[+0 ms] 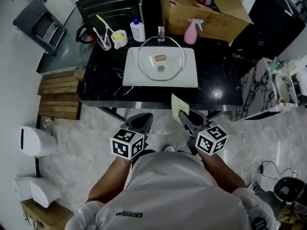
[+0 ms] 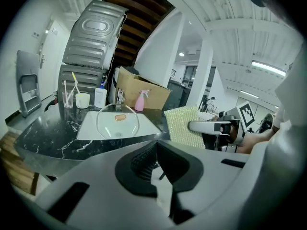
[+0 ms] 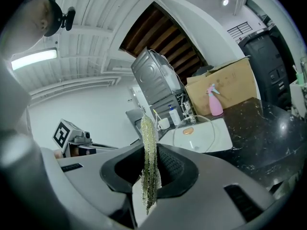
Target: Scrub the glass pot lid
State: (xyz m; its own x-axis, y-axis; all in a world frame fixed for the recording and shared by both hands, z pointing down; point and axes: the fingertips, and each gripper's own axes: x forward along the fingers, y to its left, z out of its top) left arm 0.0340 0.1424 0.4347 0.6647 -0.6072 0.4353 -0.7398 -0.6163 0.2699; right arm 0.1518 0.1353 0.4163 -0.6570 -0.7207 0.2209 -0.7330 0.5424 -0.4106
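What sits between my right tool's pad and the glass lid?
From the scouring pad in the right tool: only bare black countertop and the white sink's near rim before the glass lid, in the head view.

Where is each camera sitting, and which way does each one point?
Head view: on the person's head, facing steeply down at counter and glass lid; arms and both grippers show.
Left gripper view: on the left gripper, along its shut, empty jaws toward the lid; right gripper shows.
Right gripper view: on the right gripper, along jaws shut on the scrub pad toward the lid; left gripper shows.
Shared: all three show the lid.
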